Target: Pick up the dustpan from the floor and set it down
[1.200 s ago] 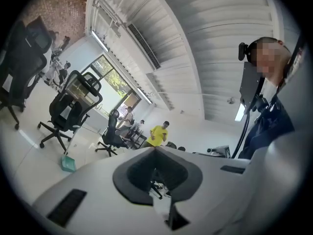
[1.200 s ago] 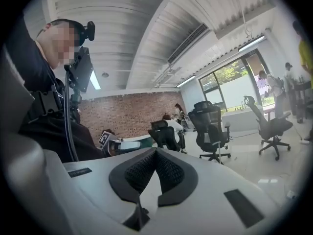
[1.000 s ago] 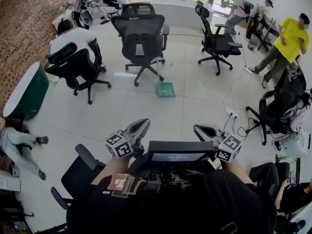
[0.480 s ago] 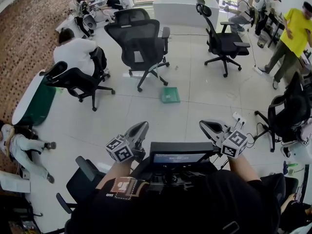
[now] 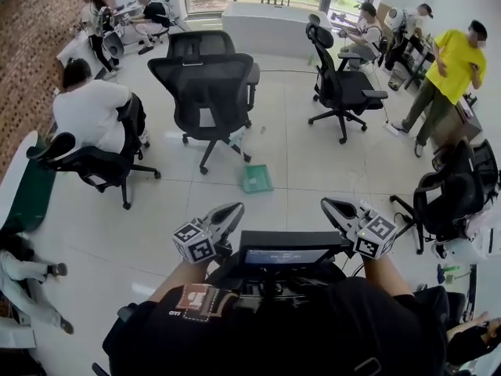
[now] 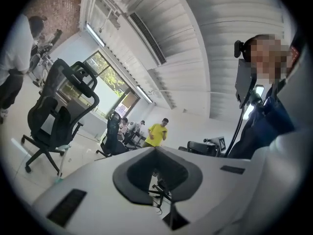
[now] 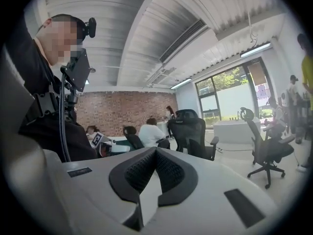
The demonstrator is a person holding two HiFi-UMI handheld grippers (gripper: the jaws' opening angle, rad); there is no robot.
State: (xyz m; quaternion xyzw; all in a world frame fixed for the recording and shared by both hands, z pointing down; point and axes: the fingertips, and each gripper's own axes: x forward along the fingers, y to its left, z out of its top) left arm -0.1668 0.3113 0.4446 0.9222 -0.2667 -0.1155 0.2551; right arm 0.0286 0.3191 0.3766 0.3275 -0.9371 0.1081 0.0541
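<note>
My left tongs (image 5: 229,212) and right tongs (image 5: 332,207) are both pressed together and pinch nothing. They sit well short of the green dustpan (image 5: 256,178), which lies flat on the floor (image 5: 313,171) just beside the wheeled foot of a black office chair (image 5: 207,92). If I reach in without spreading them, I will likely shove the pan across the smooth tile, or clip the chair's leg.
</note>
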